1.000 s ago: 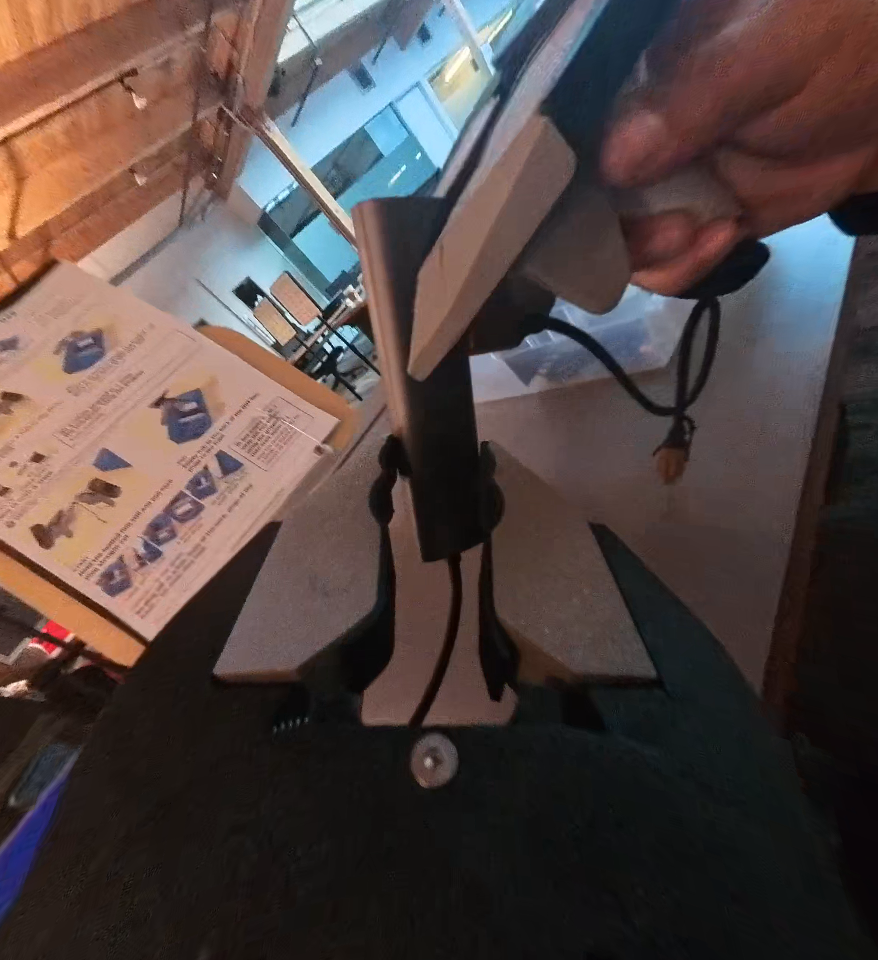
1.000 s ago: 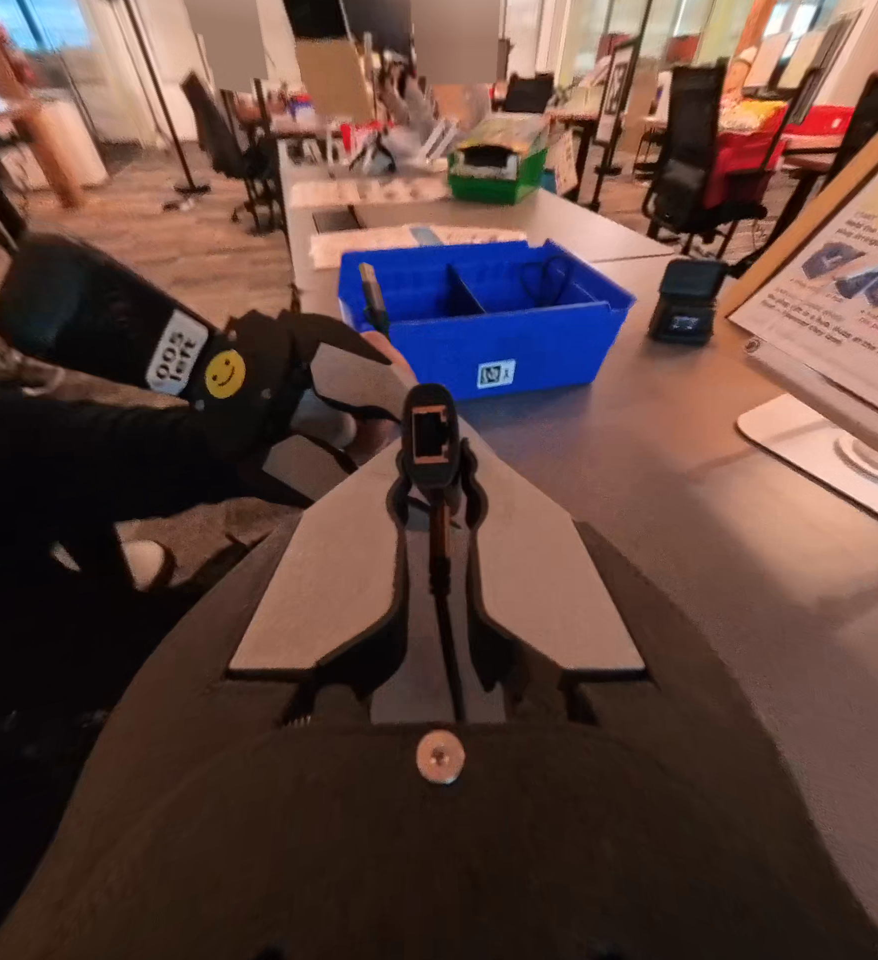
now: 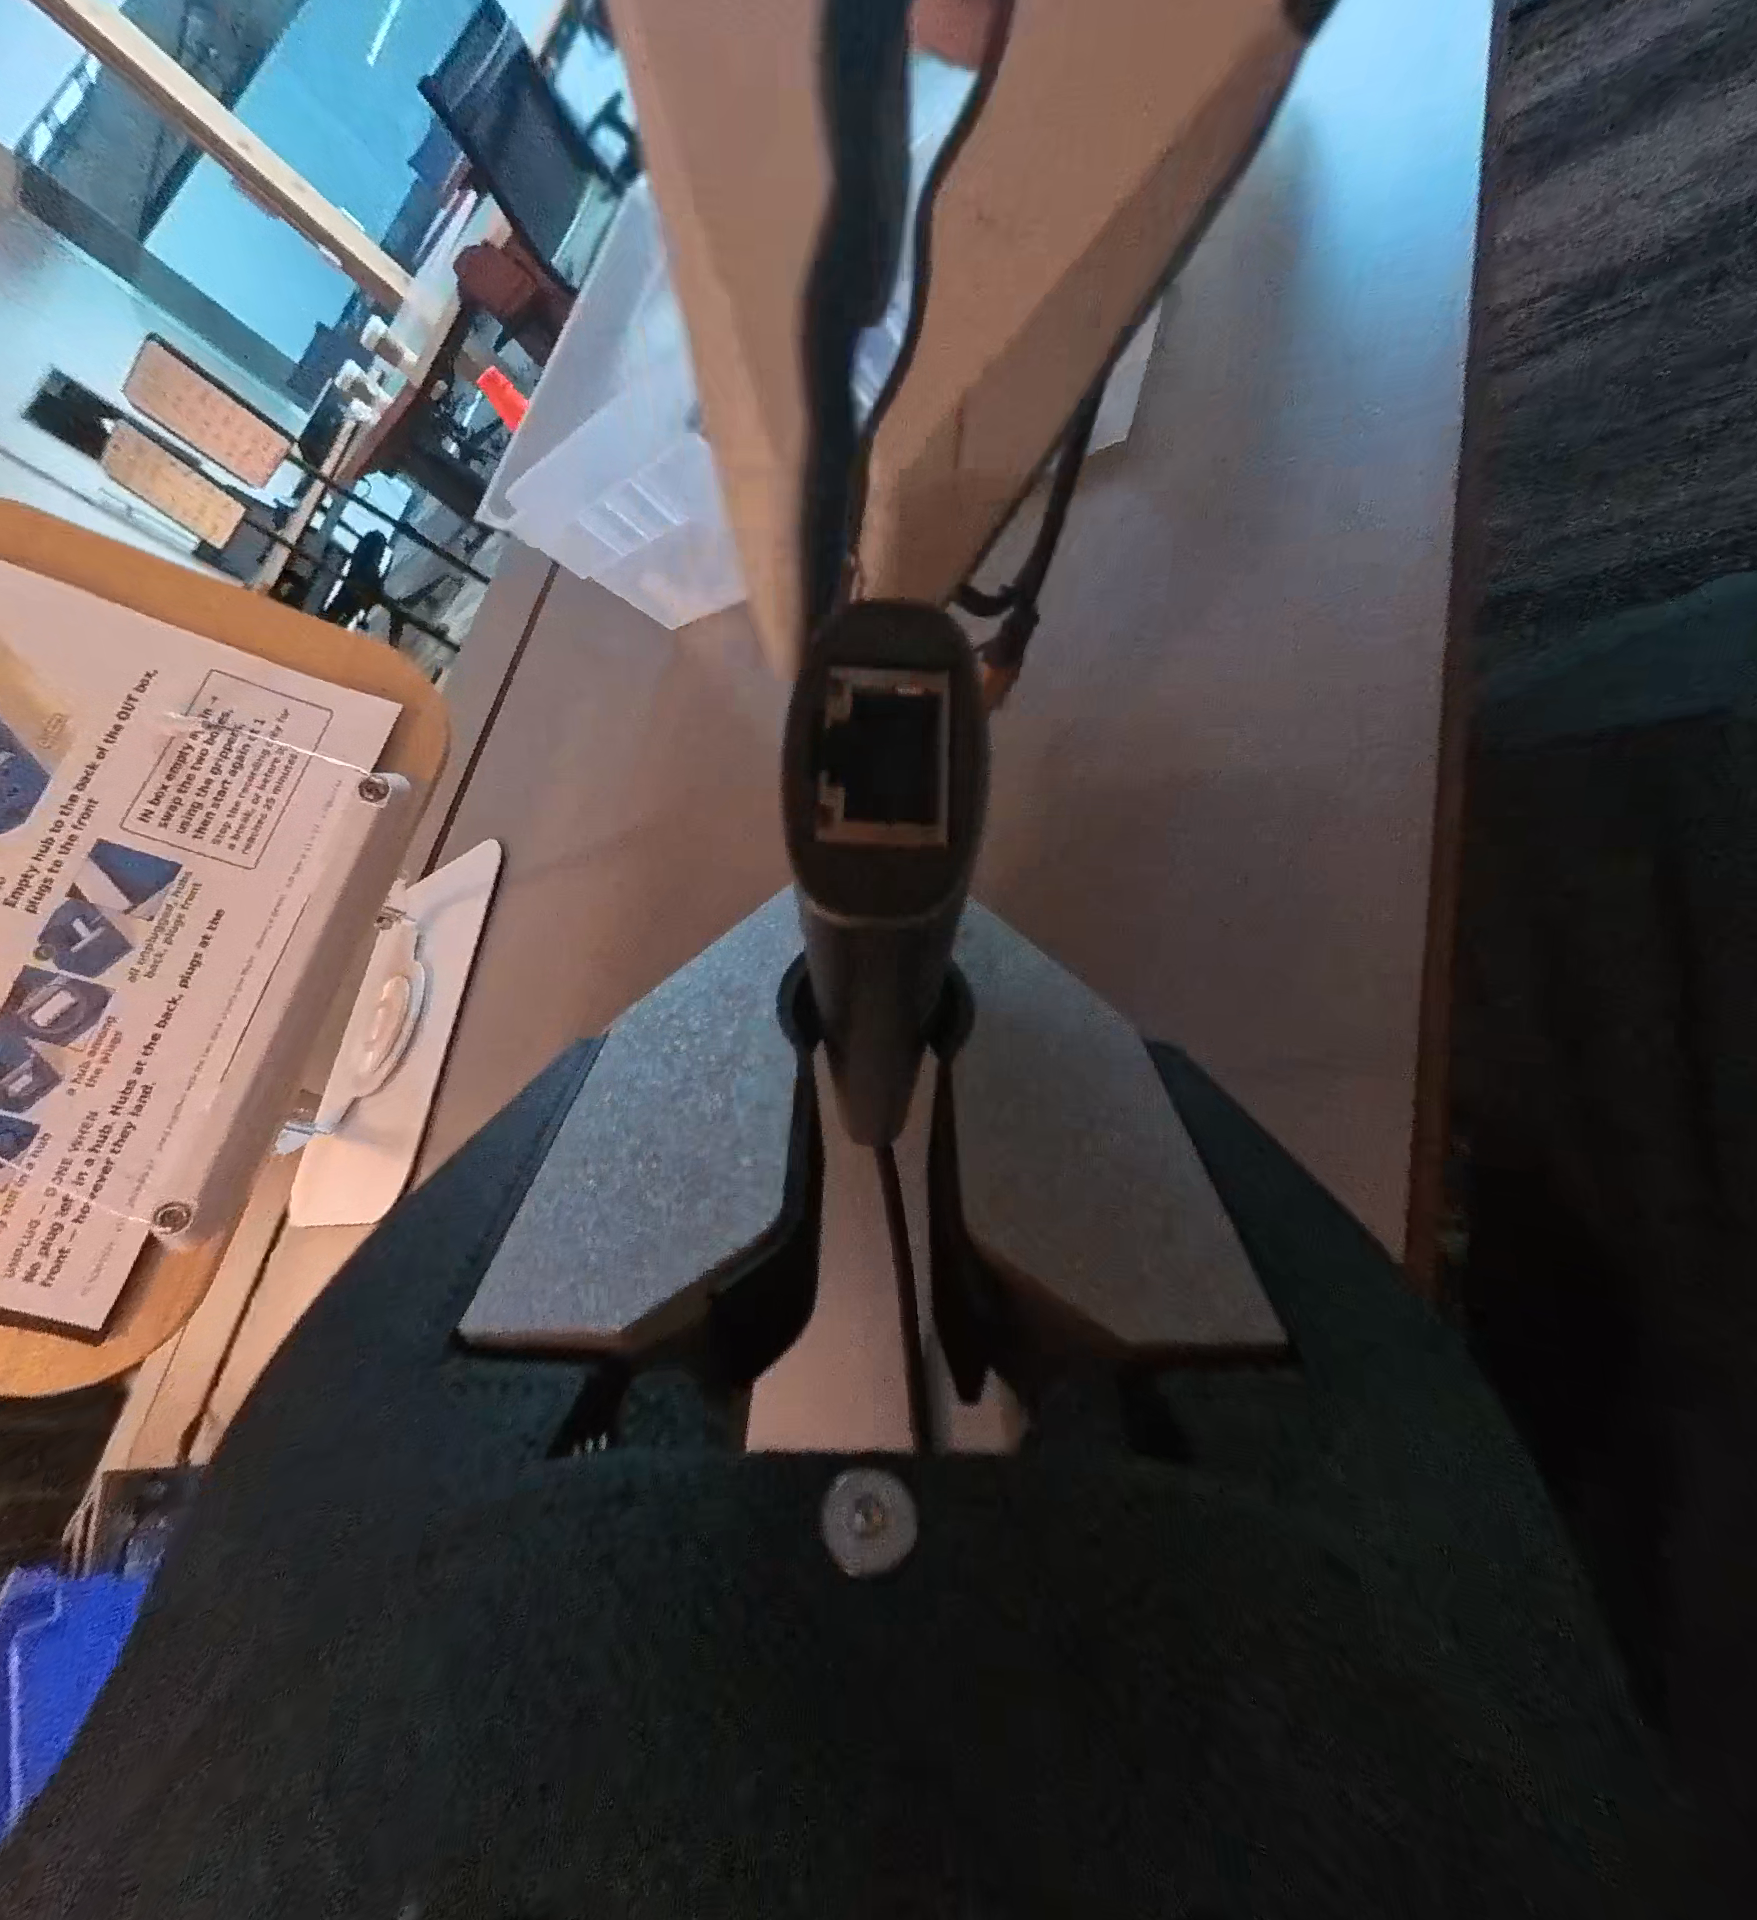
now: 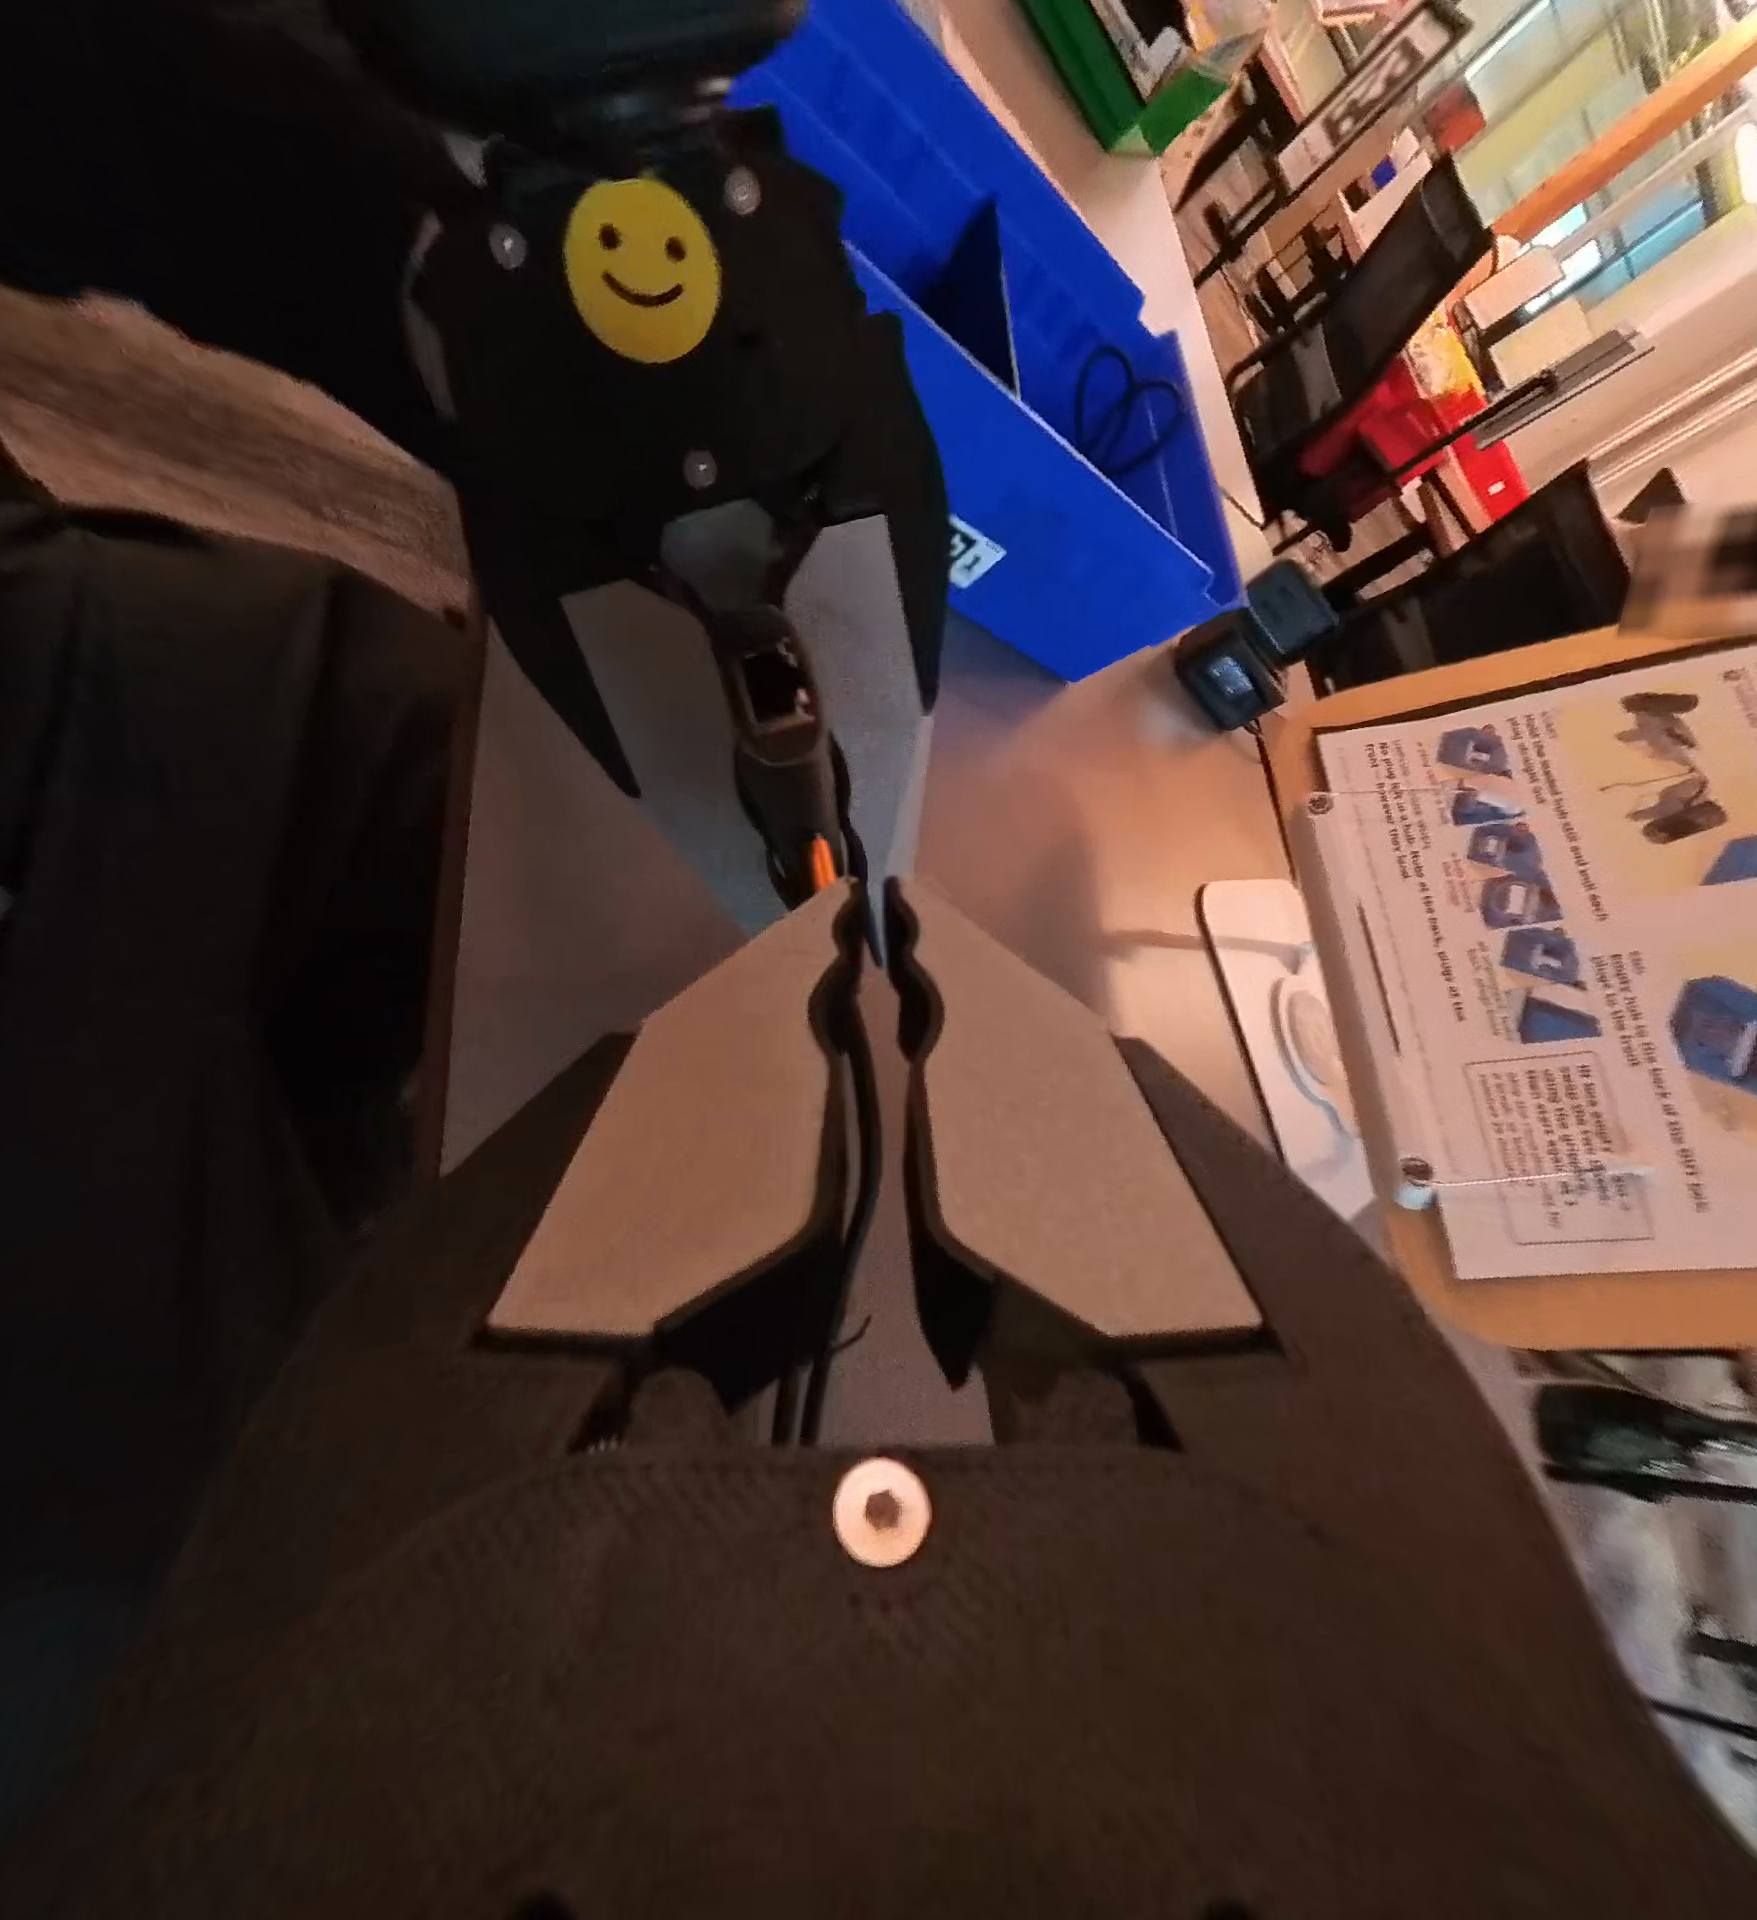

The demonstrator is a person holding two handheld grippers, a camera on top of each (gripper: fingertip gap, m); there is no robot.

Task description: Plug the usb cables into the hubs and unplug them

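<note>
My left gripper [image 3: 876, 997] is shut on a dark USB hub [image 3: 879, 769] that sticks out past its fingertips, its square port facing the camera. My right gripper [image 3: 843, 613] comes down from above, tips just behind the hub, with a black cable [image 3: 838, 312] between its fingers. In the right wrist view my right gripper [image 4: 869, 914] is shut on the thin black cable [image 4: 858, 1091]. Just beyond its tips an orange plug [image 4: 820, 862] sits at the hub [image 4: 770, 696]. The left gripper [image 4: 765, 821], with a yellow smiley sticker, holds the hub there.
A blue bin [image 4: 1040, 457] stands on the grey table [image 3: 1217, 831] behind the left gripper. An instruction sheet on a wooden board [image 3: 126, 935] stands at the side, also in the right wrist view [image 4: 1580, 987]. A clear plastic tray [image 3: 625, 488] and a small black device [image 4: 1258, 644] lie farther back. About 6 centimeters separates my left fingertips from my right.
Both views have rolled and tilted. My right gripper has come off the hub's end and now grips the thin cable, tip to tip with the left gripper. The left gripper still holds the hub.
</note>
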